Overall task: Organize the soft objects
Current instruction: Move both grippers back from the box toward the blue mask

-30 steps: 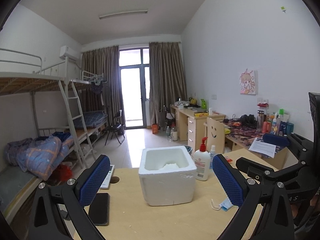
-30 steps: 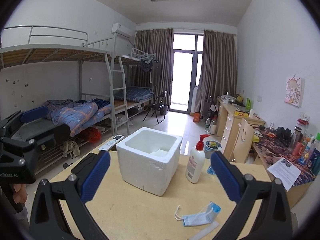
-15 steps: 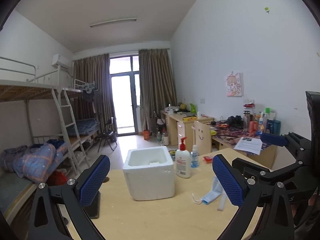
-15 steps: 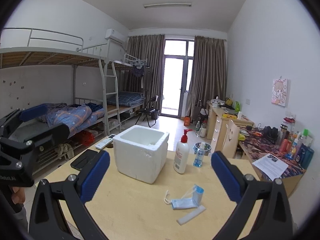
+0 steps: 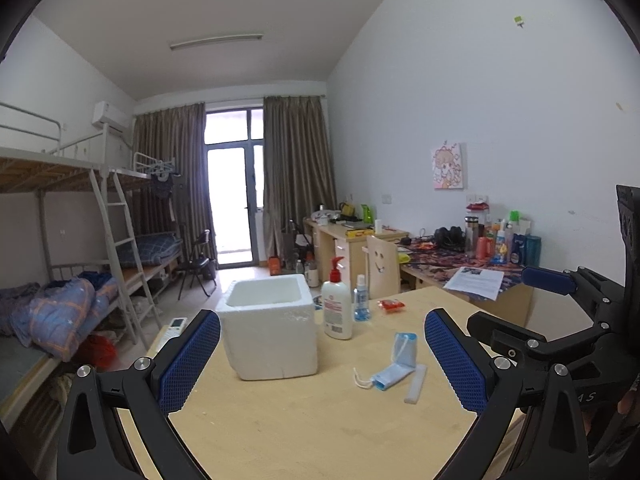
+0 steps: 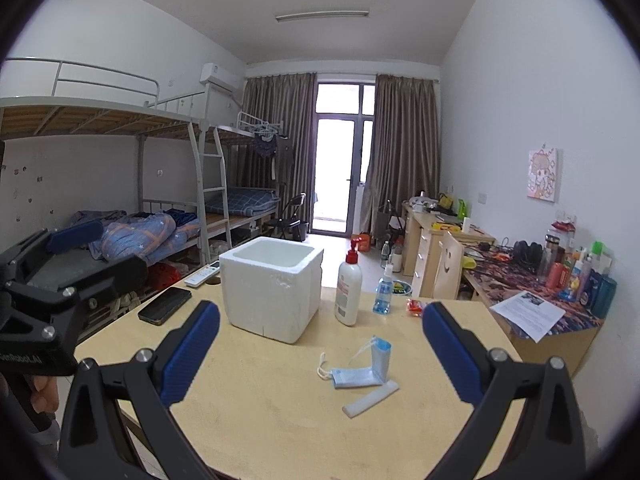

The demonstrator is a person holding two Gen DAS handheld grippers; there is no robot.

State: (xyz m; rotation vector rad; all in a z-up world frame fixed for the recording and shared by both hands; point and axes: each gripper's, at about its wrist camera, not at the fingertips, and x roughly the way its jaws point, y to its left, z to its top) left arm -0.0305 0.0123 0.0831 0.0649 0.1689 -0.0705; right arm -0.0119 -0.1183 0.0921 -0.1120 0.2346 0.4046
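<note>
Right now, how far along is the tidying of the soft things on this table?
Barely begun, it seems. Nothing visibly done: the blue face mask lies on the wooden table, outside the white foam box; I cannot see the box's bottom. Nothing in hand: the left gripper and right gripper hover open and empty. Left: picking up the mask and probably dropping it in the box.

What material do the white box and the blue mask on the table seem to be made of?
White box: likely foam, matte, with thick walls and crumbly chipped edges. Blue mask: apparently thin non-woven fabric, folded limp, with white ear loops.
</note>
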